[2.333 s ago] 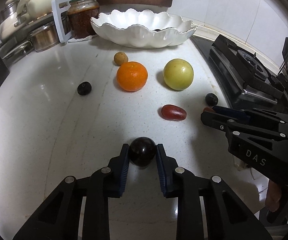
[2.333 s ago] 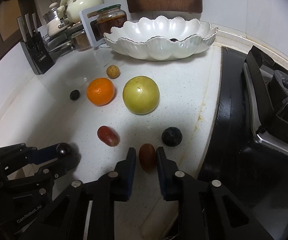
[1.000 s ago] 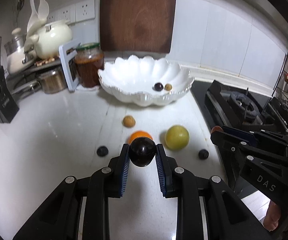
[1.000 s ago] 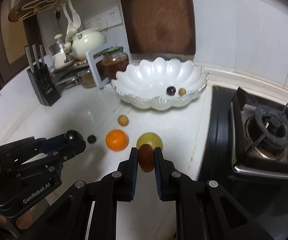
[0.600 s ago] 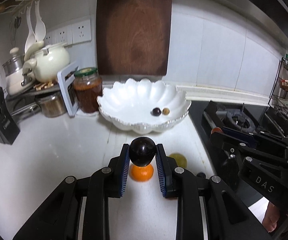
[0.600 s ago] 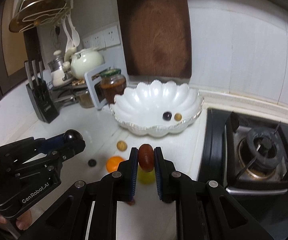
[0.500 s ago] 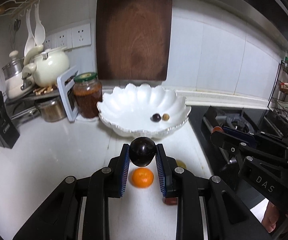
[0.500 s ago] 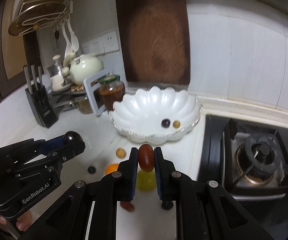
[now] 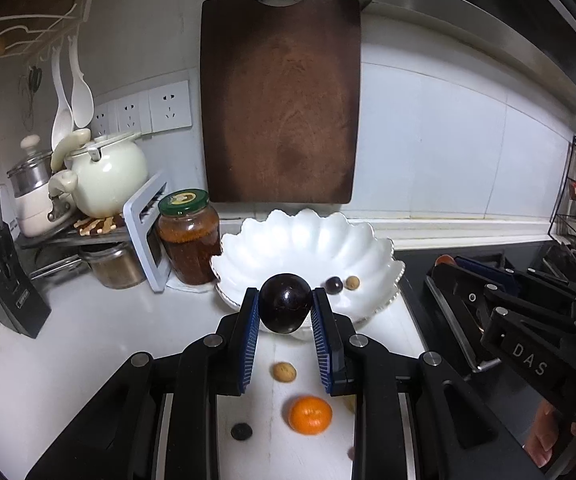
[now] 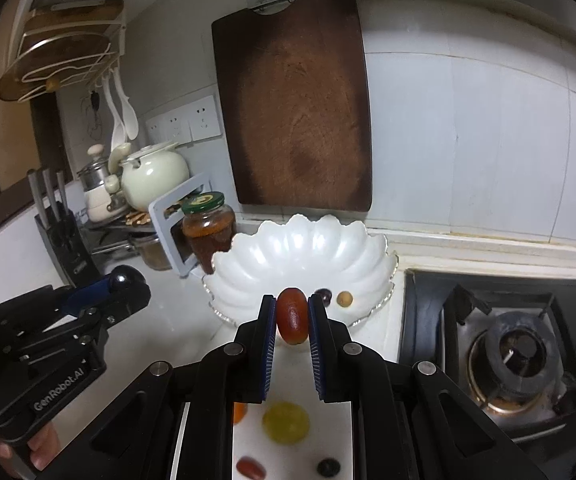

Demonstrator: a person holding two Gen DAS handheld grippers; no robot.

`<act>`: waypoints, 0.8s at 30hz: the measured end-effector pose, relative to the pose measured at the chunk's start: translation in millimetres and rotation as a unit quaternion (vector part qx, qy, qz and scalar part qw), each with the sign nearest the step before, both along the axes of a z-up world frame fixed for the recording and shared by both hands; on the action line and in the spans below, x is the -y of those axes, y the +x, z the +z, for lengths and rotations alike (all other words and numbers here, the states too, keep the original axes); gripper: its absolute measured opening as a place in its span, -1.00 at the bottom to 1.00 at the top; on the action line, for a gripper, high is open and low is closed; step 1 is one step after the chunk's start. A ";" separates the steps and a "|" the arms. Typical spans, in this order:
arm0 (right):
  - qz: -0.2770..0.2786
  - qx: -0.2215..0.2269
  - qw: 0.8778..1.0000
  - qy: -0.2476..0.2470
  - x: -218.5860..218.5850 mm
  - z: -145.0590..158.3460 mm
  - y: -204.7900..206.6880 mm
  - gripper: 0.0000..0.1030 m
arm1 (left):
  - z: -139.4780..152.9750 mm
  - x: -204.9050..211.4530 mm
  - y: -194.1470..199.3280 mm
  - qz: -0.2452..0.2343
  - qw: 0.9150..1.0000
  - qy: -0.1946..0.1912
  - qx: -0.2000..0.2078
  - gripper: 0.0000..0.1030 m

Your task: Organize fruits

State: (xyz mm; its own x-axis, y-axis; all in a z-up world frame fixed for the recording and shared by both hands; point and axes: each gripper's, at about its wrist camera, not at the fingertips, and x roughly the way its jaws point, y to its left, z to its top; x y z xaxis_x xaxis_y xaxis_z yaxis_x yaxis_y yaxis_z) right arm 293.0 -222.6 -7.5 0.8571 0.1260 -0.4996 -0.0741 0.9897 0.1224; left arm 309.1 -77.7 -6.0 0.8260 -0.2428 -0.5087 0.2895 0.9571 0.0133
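While raised | left gripper (image 9: 284, 312) pinches plum (image 9: 284, 308) | right gripper (image 10: 291, 320) date (image 10: 291, 315)

My ribbed blue pads (image 9: 250, 332) pinch a glossy dark plum (image 9: 285, 308); ahead sit a glazed white bowl (image 9: 288, 240) and a matt wooden cutting board (image 9: 280, 96).

Yellow fruit (image 9: 349, 402) hides mostly behind the left claw's finger; orange (image 10: 240, 412) half hidden

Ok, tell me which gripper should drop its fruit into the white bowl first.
Either, narrowly the right. Both are shut on fruit short of the scalloped white bowl: the right gripper holds a reddish oval fruit at its near rim, the left gripper a dark round fruit.
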 end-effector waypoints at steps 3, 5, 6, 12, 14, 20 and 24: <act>-0.001 -0.003 1.000 -0.006 -3.0 0.3 13.0 -0.66 | 2.7 -0.8 12.2 0.003 1.000 0.000 -0.001 -0.49; -0.004 -0.005 1.000 -0.009 -3.5 -0.1 21.4 -0.66 | 3.5 -0.6 21.0 0.004 1.000 0.001 -0.002 -0.49; -0.003 -0.007 1.000 -0.008 -3.2 -0.2 25.7 -0.66 | 3.7 -0.2 25.7 0.006 1.000 0.002 -0.001 -0.49; -0.010 -0.021 1.000 0.004 0.2 -1.1 53.2 -0.66 | 5.3 2.7 50.1 0.010 1.000 0.014 0.000 -0.49; -0.013 -0.024 1.000 0.000 -0.3 0.3 62.8 -0.66 | 5.0 3.4 58.5 0.010 1.000 0.013 -0.006 -0.49; -0.015 -0.035 0.999 -0.011 0.6 3.3 93.8 -0.66 | -0.1 5.5 91.2 0.006 0.999 0.007 -0.039 -0.49; -0.017 -0.053 0.998 -0.013 3.6 -2.3 116.7 -0.66 | -6.3 7.4 115.9 0.007 0.998 -0.001 -0.065 -0.49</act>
